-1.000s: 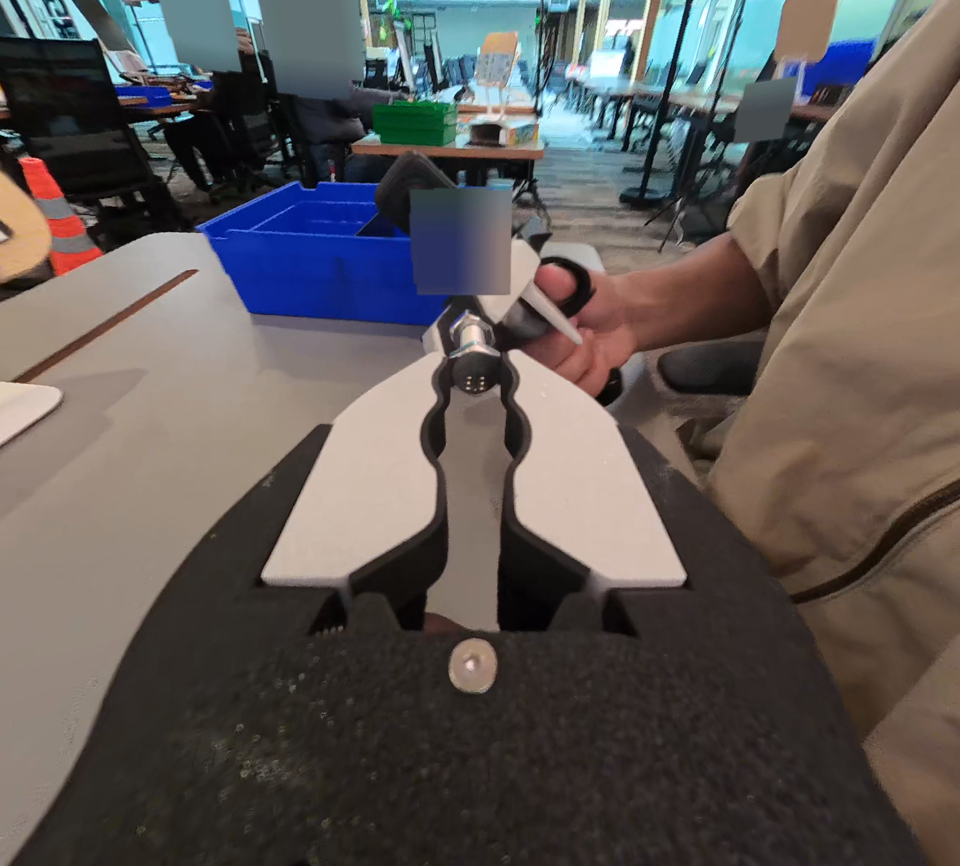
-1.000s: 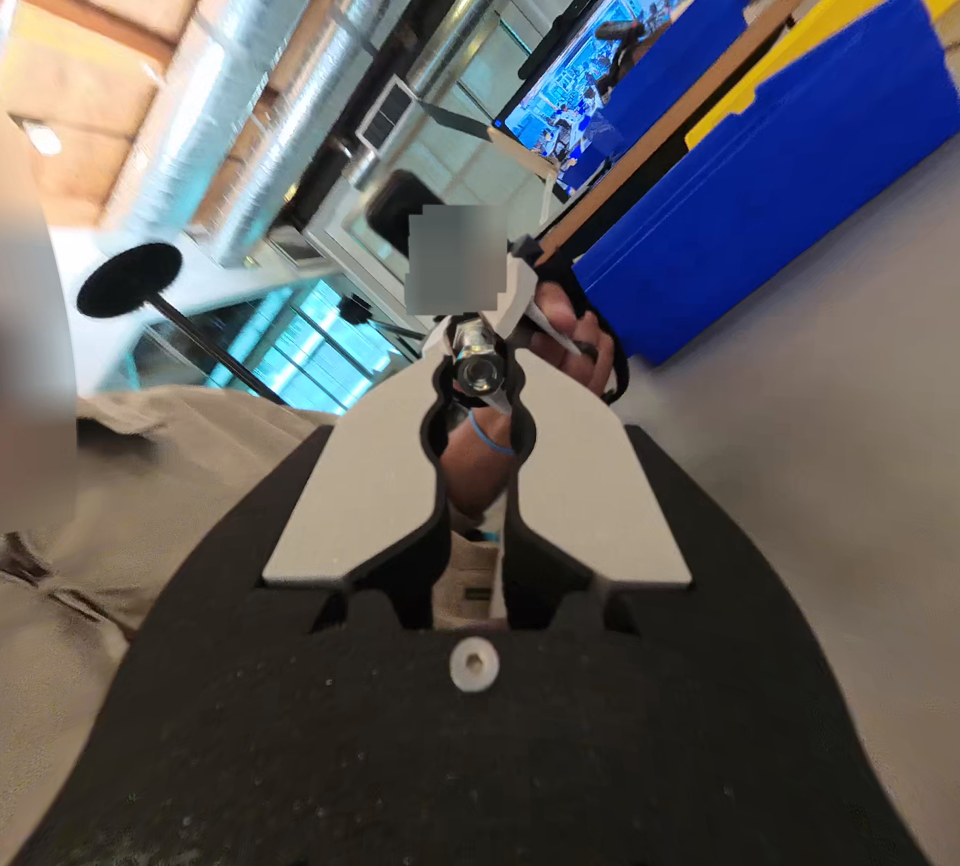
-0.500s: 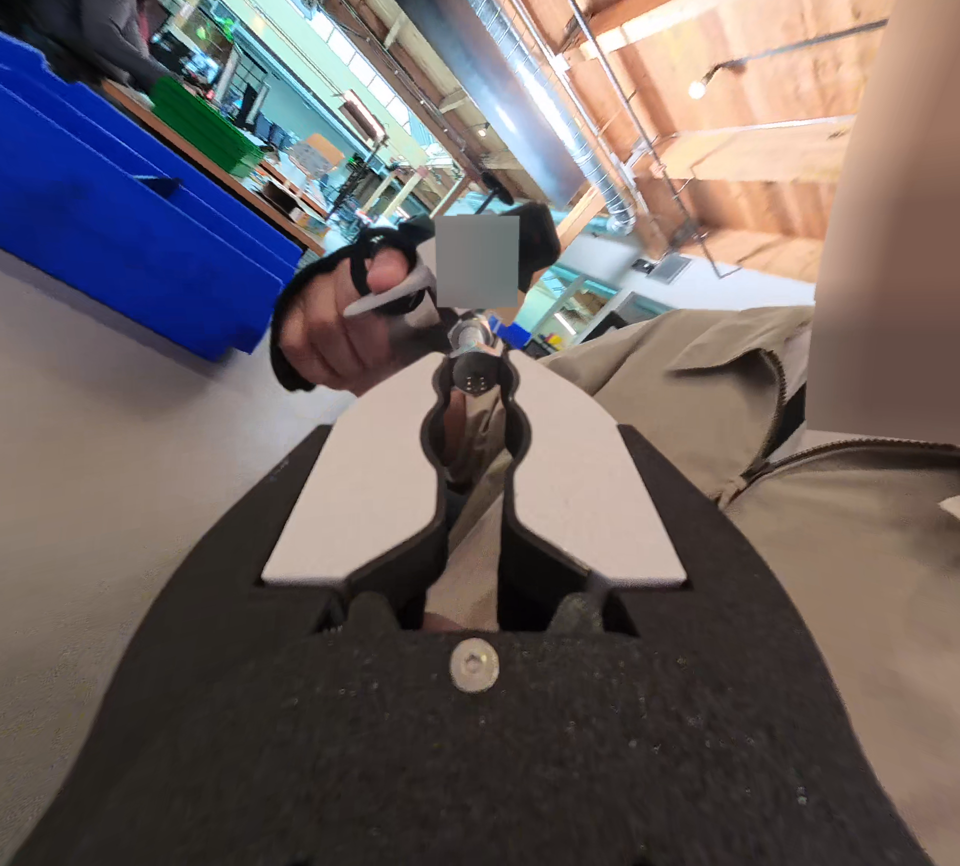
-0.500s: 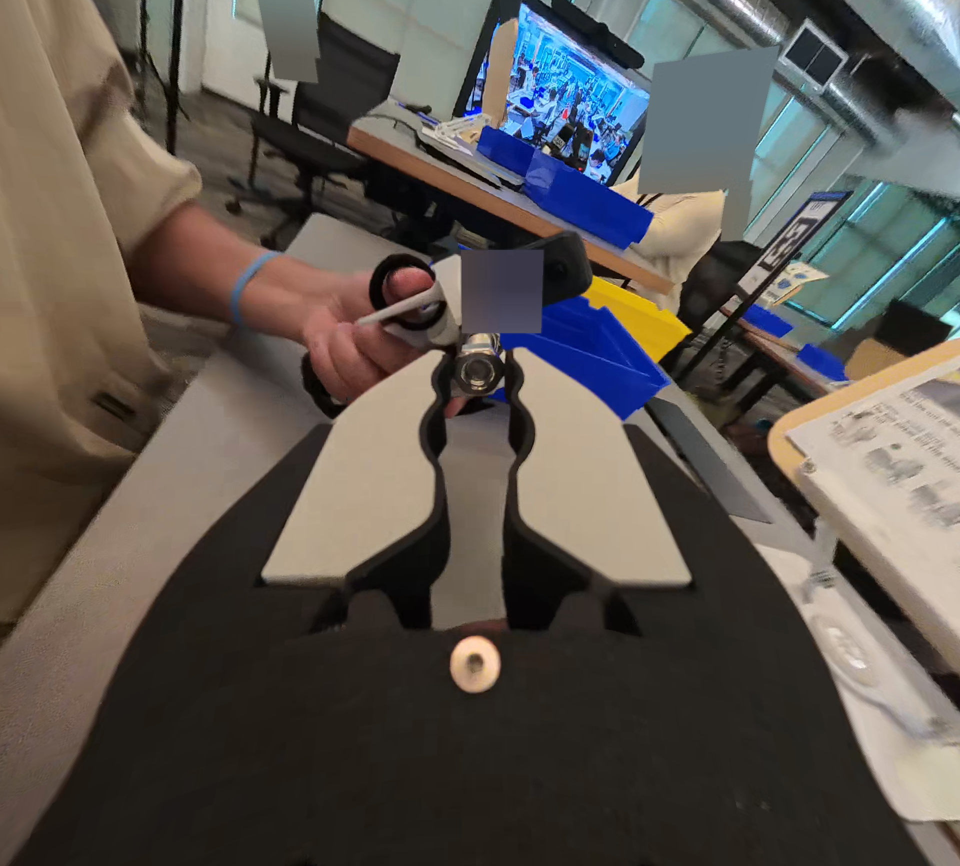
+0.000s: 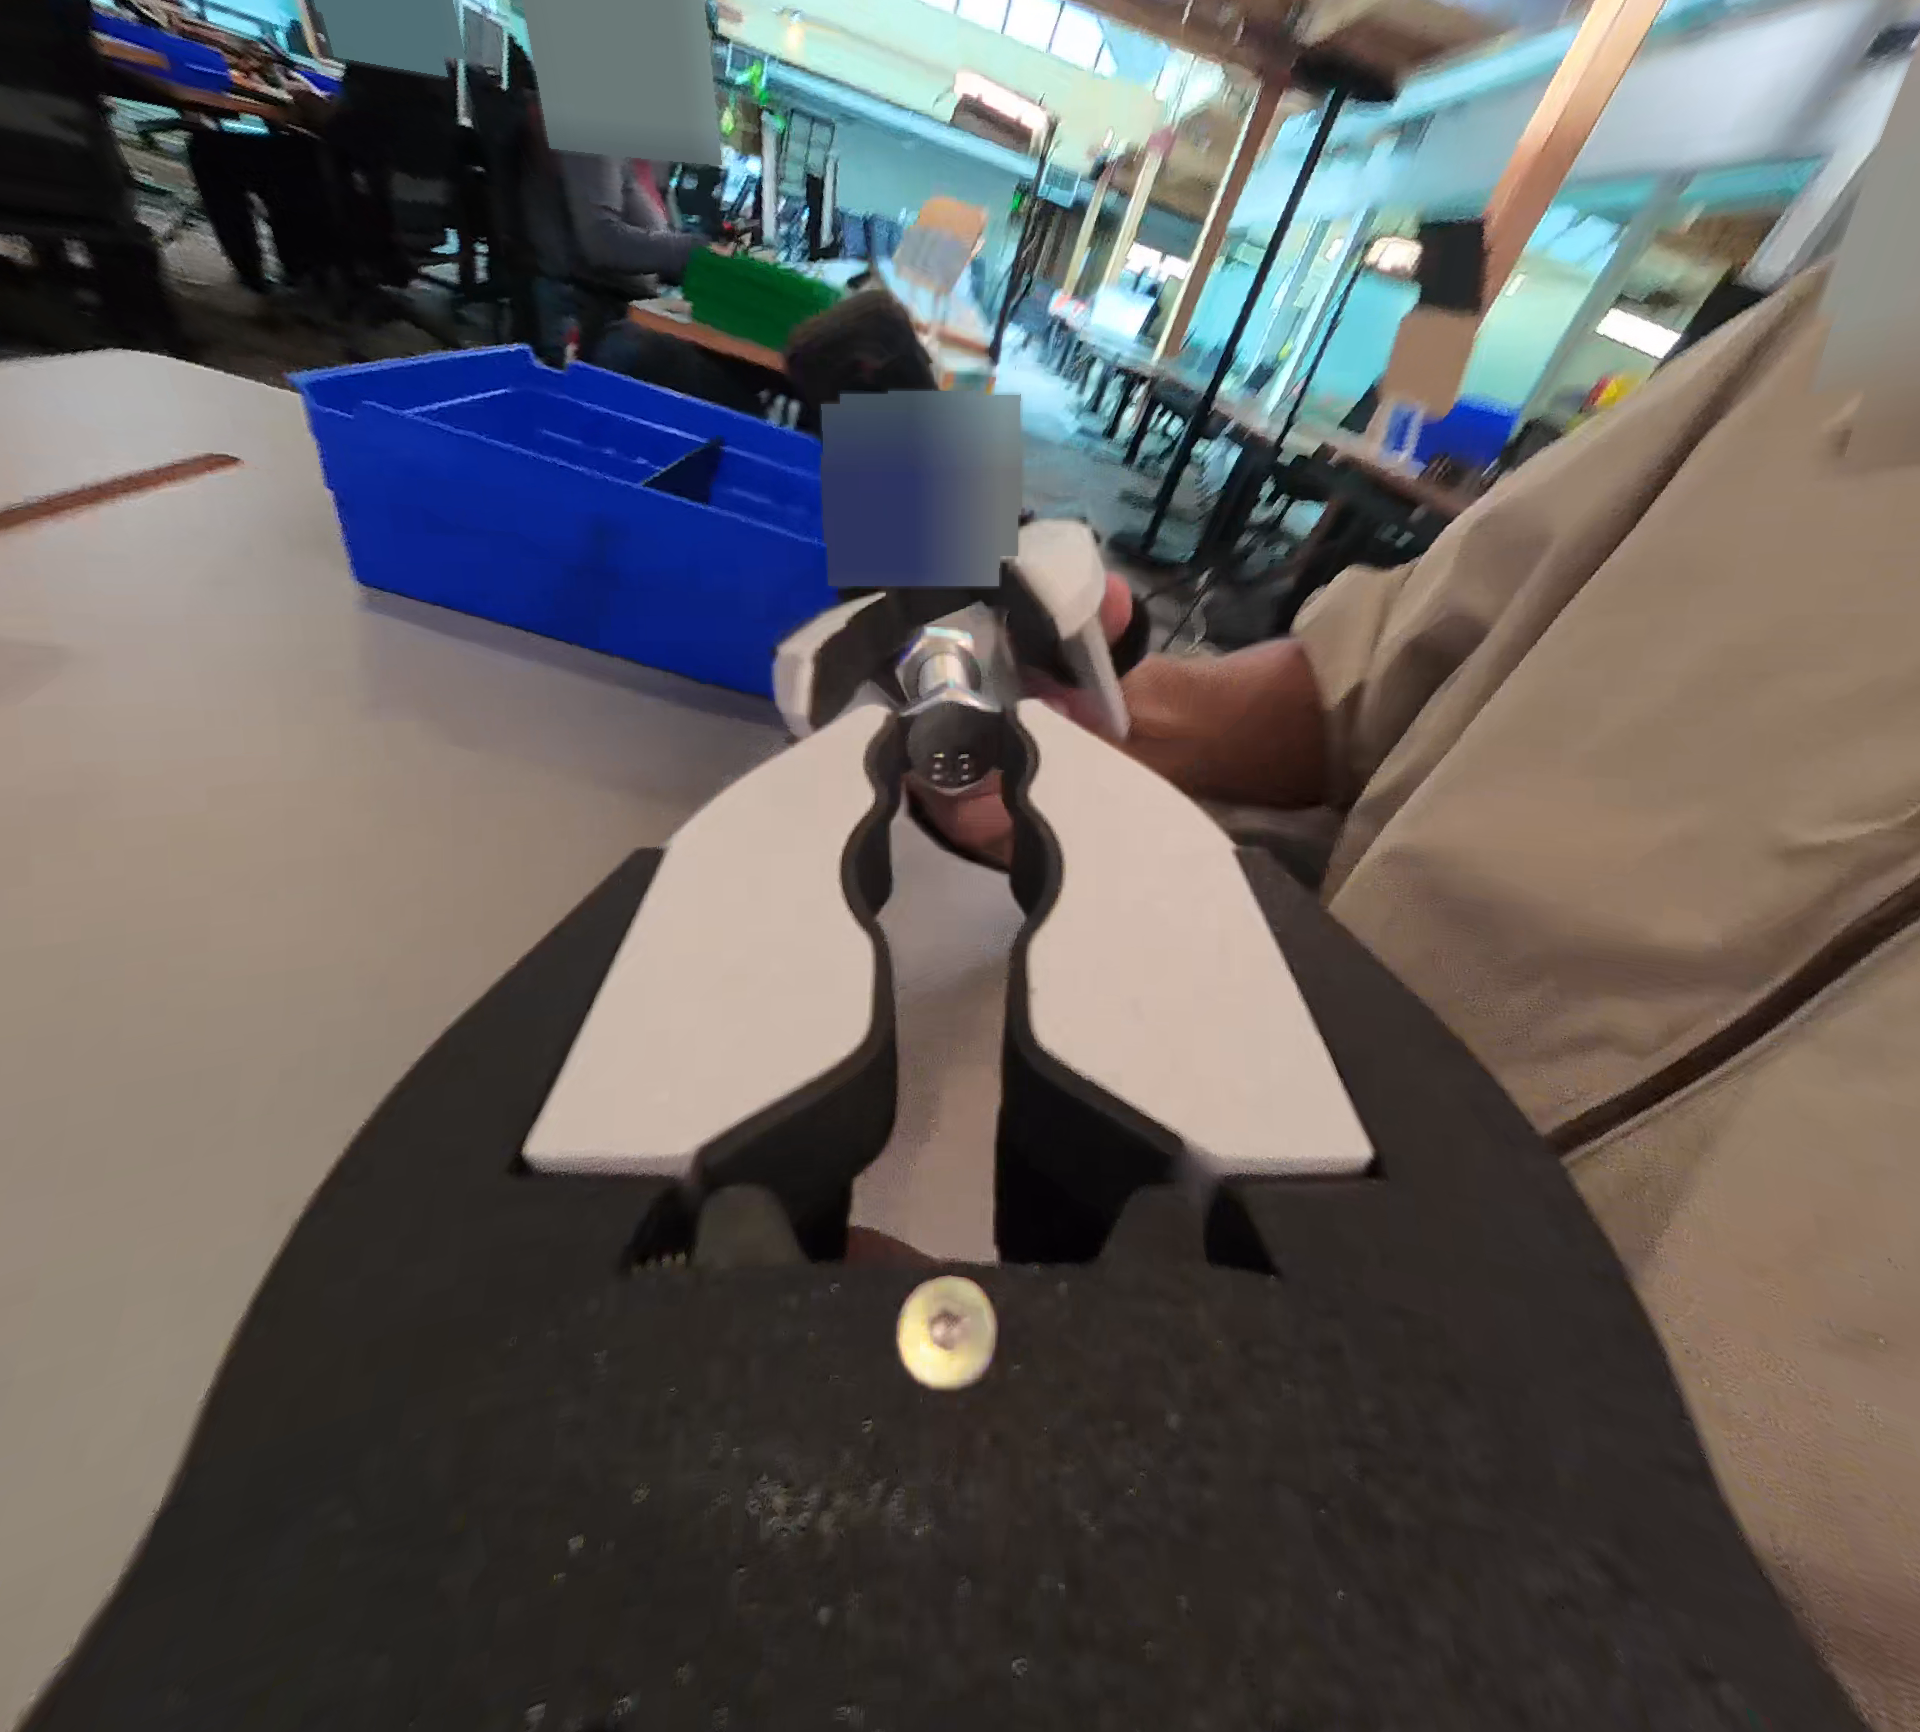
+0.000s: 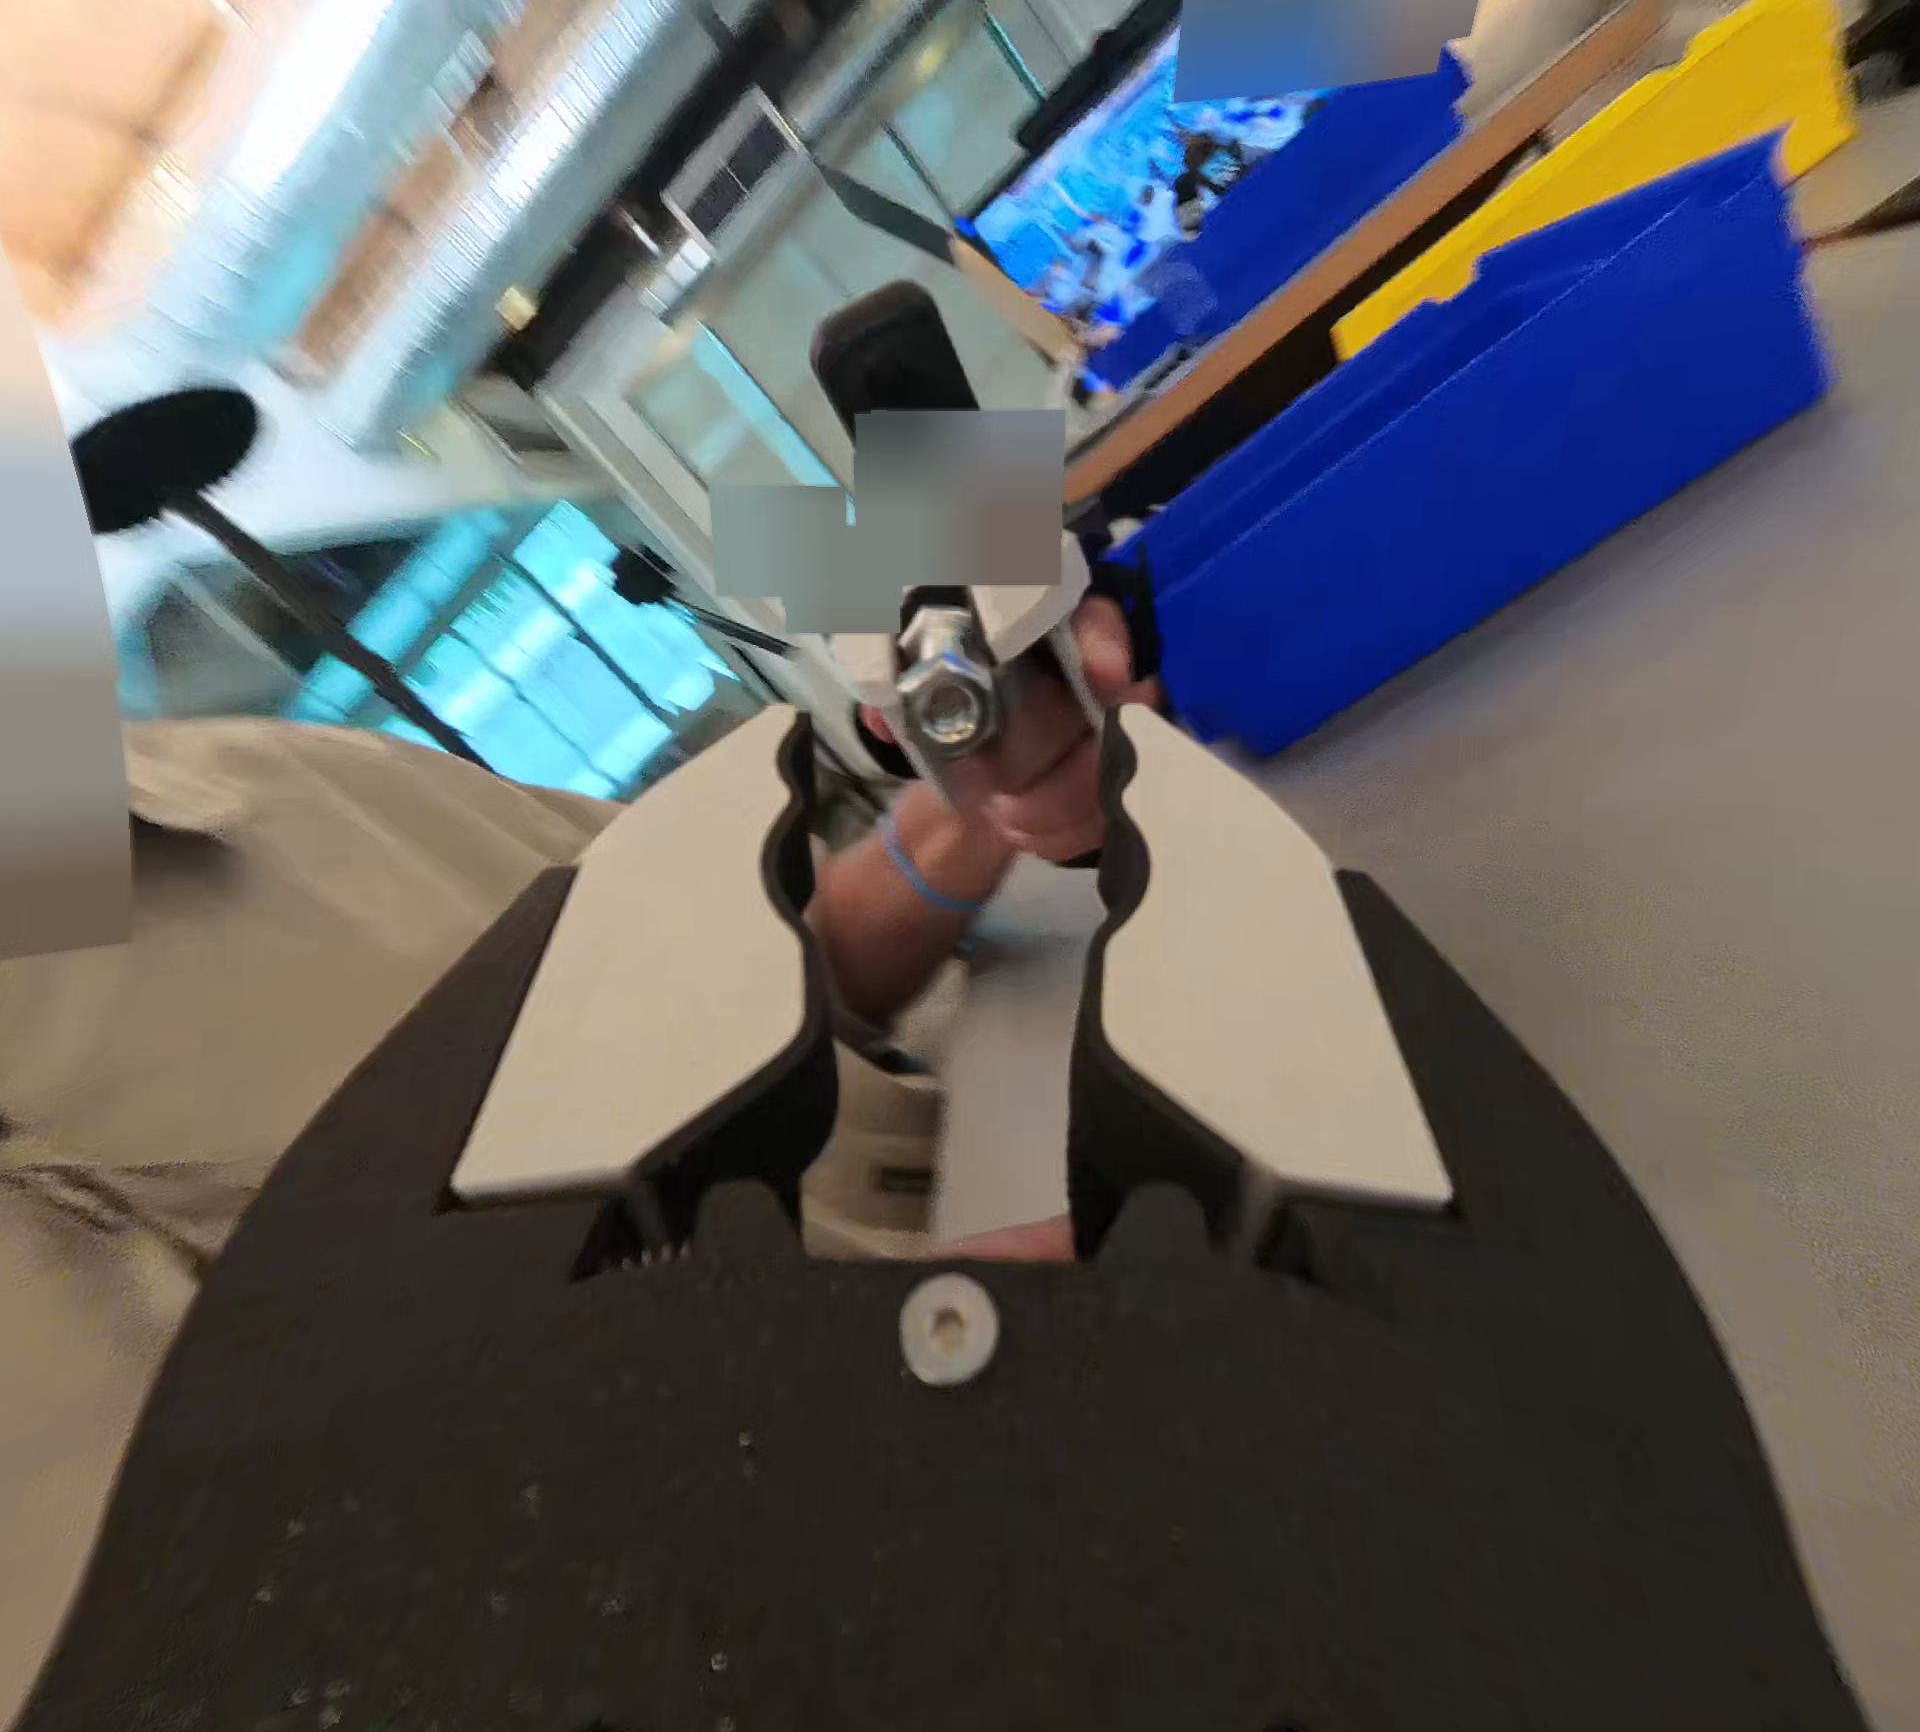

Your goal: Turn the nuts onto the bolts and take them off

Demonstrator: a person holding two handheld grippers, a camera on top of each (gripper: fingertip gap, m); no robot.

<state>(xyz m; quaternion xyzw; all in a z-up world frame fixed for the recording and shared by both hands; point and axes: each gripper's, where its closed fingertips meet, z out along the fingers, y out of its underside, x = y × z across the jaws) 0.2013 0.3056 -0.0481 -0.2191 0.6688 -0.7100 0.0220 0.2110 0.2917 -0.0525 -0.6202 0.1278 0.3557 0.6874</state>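
Grey tabletop [image 5: 312, 851] stretches under us in a busy open workshop, and we take the blue bin [image 5: 582, 498] standing on it as our landmark. Just beside the bin's near corner, raised above the table, we hold the bolt [image 5: 951, 752] in our left gripper [image 5: 951, 763]: its two pale fingers are pinched together on the bolt's hexagonal head, whose stamped end faces the left wrist camera, with the shaft pointing away from us. On that shaft, a little farther from the head, sits the nut [image 5: 935, 648]. Our right gripper [image 6: 951, 737] has its fingers spread wide, clear of the metal on both sides; between them, in the right wrist view, the nut [image 6: 940, 711] and the threaded end of the bolt [image 6: 948, 714] face us, with the blue bin [image 6: 1455, 477] just beyond. A yellow bin [image 6: 1621, 155] stands behind the blue one, farther from us.
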